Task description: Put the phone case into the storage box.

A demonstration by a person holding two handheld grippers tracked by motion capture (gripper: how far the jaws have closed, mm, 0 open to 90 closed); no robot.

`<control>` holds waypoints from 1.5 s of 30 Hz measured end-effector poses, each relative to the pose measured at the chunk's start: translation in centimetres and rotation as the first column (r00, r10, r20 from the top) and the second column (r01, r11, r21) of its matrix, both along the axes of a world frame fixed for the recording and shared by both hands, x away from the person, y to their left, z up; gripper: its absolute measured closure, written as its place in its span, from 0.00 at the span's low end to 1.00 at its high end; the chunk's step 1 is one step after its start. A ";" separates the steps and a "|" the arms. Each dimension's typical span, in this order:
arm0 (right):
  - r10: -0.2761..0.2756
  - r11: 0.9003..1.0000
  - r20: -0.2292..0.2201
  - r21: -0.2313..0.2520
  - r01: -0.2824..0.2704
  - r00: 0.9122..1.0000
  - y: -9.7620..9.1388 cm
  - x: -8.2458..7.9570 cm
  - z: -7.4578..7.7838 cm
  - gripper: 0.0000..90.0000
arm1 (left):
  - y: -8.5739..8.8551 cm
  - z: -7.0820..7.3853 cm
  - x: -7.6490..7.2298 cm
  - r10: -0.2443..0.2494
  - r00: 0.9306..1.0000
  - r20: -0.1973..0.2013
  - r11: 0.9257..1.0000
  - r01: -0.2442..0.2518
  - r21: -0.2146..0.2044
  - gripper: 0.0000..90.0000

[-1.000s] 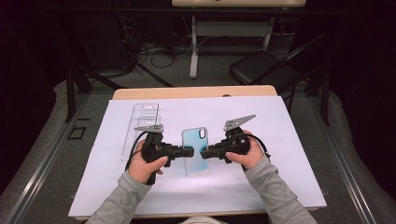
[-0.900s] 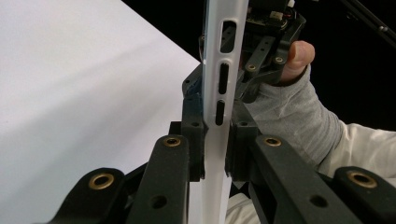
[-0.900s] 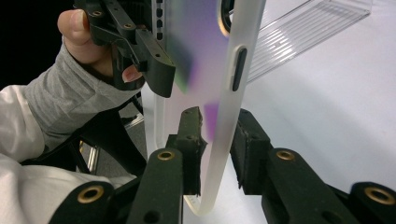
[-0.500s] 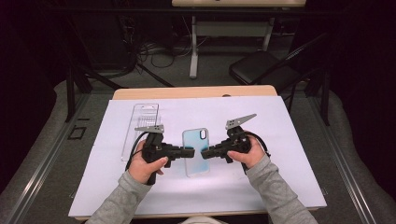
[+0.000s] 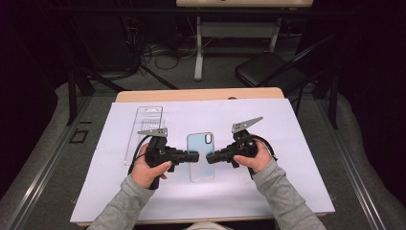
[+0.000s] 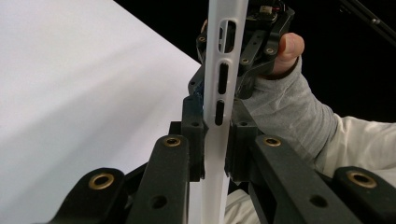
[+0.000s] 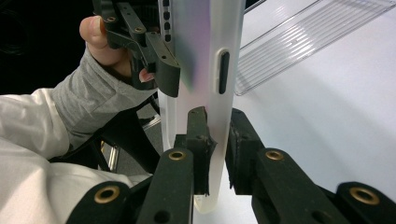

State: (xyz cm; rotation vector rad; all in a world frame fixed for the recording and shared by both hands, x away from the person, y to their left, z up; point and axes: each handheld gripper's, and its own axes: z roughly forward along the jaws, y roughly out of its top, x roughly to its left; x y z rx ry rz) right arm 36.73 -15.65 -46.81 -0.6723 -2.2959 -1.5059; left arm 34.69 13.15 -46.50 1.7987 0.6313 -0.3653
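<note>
Item: translucent pale-blue soft plastic phone case [image 5: 200,155], with camera cutout toward the far end and button slots along its edges. Location: middle of the white paper sheet [image 5: 297,143] that covers the tabletop, between the two hand-held tools; in the high view it lies flat or is barely raised, which of the two cannot be told.

Holding, left: the left gripper [image 5: 194,156] is set on the case's left long edge; in the left gripper view the fingers [image 6: 194,126] are pressed on either side of the thin wall, nearly closed, with the case [image 6: 219,93] clamped between them.

Holding, right: the right gripper [image 5: 211,158] is set on the opposite long edge. Its jaws have just been closing, and in the right gripper view the fingers [image 7: 198,135] are now drawn in on the case wall [image 7: 205,70], nearly shut.

Significance: with the second grip just completed, the case is judged to be secured from both sides, so that it can be lifted, flexed or turned without slipping. The thin wall may buckle if squeezed harder.

Surroundings: a clear ribbed plastic packaging tray [image 5: 143,132] lies to the left on the sheet, apart from the case. The wooden tabletop edge [image 5: 201,94] shows beyond the sheet.
</note>
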 end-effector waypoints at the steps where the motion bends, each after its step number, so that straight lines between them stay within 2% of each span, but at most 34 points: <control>1: 0.001 1.000 0.003 -0.001 -0.001 1.000 0.0 0.0 0.0 0.90 | 0.0 0.0 0.0 -0.001 1.000 0.001 1.000 0.001 0.000 0.90; 40: -0.012 1.000 0.006 -0.003 0.012 1.000 0.0 -0.1 0.1 0.91 | 0.1 0.1 0.0 0.015 1.000 0.017 1.000 -0.015 -0.001 0.89; 45: -0.010 1.000 0.012 -0.009 0.010 1.000 0.2 -0.1 0.0 0.91 | 0.2 0.1 0.0 0.025 1.000 0.017 1.000 -0.025 -0.015 0.83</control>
